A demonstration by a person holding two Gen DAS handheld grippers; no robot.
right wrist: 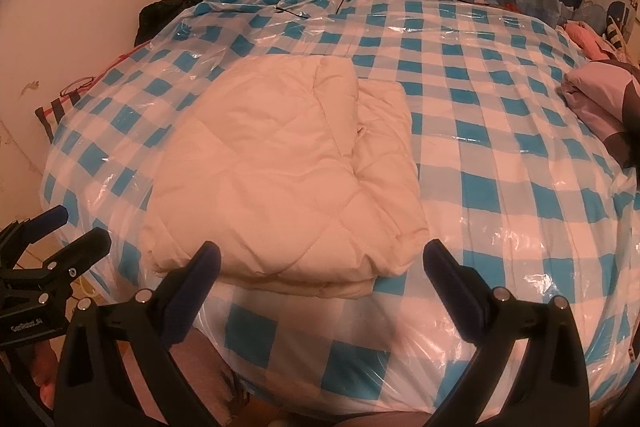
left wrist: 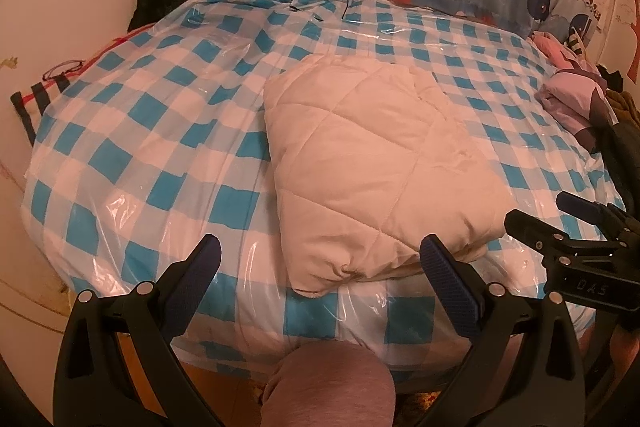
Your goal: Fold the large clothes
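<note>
Both grippers hung off the near edge of the bed with their fingers spread wide and nothing between them. The left gripper (left wrist: pixel 320 275) pointed at the near corner of the folded white quilted garment (left wrist: pixel 372 167), its jaws standing either side of that corner without touching it. The right gripper (right wrist: pixel 322 267) sat just beside it on the right, aimed at the same near edge (right wrist: pixel 288 187), also clear of the cloth. That empty, drawn-back stance fitted a fold judged complete, or a pause to pick the next grip.

The garment lay as a thick pad near the middle of the bed, slightly toward the near-left, with a narrower layer showing along its right side; it rested flat, probably so the bulk would hold its own shape. Beneath it, a blue-and-white checked plastic sheet (left wrist: pixel 160 115) covered the bed, likely as a clean working surface. At the far right edge lay a pink folded pile (right wrist: pixel 592 91), well apart.
</note>
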